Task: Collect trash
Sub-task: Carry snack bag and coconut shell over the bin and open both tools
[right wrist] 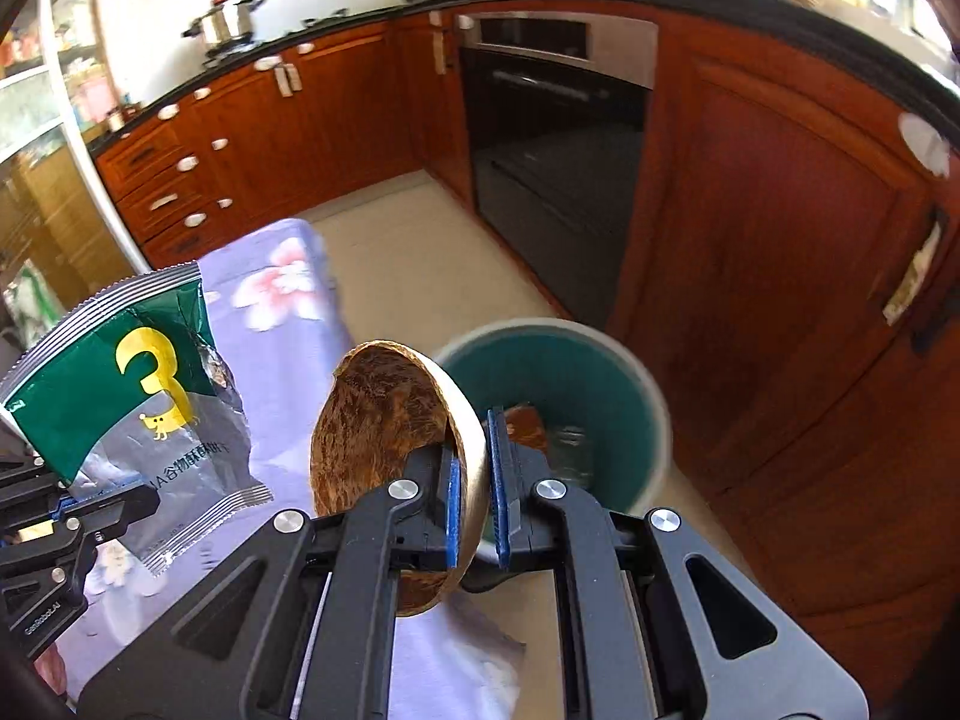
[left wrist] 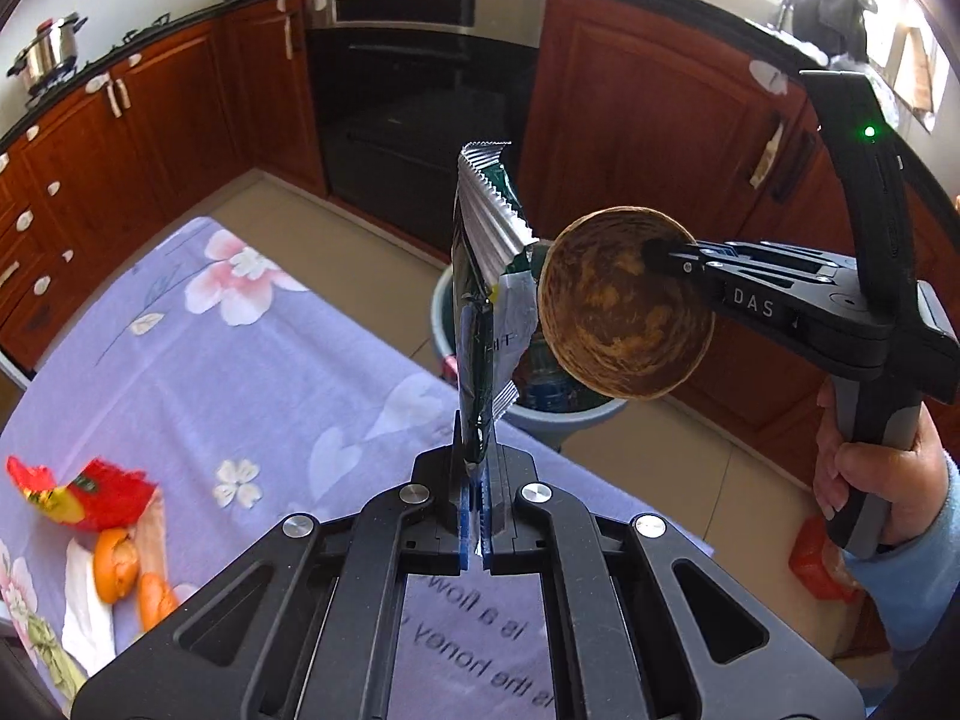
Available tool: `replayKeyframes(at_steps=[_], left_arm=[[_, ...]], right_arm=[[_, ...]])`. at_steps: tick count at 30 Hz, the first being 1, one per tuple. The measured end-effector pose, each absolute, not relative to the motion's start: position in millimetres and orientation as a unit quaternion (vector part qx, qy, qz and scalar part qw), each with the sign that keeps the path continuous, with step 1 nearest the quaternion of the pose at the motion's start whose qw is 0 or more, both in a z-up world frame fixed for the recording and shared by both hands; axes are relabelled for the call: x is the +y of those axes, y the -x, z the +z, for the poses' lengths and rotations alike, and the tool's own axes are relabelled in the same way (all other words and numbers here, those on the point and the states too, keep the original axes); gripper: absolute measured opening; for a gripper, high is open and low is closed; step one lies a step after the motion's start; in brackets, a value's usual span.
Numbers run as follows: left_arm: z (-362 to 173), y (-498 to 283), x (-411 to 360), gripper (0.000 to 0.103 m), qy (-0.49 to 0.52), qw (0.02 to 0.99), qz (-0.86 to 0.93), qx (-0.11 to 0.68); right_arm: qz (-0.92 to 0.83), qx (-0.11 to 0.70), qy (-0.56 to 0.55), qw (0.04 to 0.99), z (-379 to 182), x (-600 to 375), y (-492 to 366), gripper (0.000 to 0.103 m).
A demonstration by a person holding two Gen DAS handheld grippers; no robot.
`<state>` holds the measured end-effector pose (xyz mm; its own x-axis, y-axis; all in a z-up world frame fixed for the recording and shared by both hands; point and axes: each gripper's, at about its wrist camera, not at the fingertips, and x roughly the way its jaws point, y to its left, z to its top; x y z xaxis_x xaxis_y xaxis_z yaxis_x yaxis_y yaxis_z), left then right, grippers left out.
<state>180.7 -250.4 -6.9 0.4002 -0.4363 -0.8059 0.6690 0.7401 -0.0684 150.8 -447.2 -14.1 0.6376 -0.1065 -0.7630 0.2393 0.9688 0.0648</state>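
My left gripper (left wrist: 477, 507) is shut on a green and silver foil snack wrapper (left wrist: 486, 300), which stands up from its pads over the table's far edge. In the right wrist view the same wrapper (right wrist: 132, 414) shows at the left with the left gripper (right wrist: 60, 507) below it. My right gripper (right wrist: 474, 498) is shut on the rim of a brown half fruit shell (right wrist: 384, 426); the shell (left wrist: 624, 312) hangs beside the wrapper. A round bin (right wrist: 636, 372) with a teal inside stands on the floor just beyond both, holding some trash. The bin (left wrist: 540, 414) is partly hidden behind wrapper and shell.
A table with a lilac flowered cloth (left wrist: 240, 360) carries a red wrapper (left wrist: 90, 492), orange peel (left wrist: 120, 564) and white paper at its left. Wooden cabinets and a black oven (left wrist: 420, 108) ring the tiled floor. A hand in a blue sleeve (left wrist: 870, 480) holds the right gripper.
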Motion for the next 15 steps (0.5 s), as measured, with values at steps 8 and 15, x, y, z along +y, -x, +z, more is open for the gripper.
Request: replayKeyframes(at_steps=[8, 15], left_arm=[[-63.7, -217.7, -346.4, 0.003, -0.157, 0.784, -0.364, 0.478], [-115.6, -239.3, -379.2, 0.003, -0.171, 0.757, -0.358, 0.518]], right_arm=[[-0.158, 0.464, -0.085, 0.867, -74.1, -513.0, -169.9, 0.008], [-0.161, 0.510, -0.080, 0.841, -117.9, -526.2, -191.6, 0.008]])
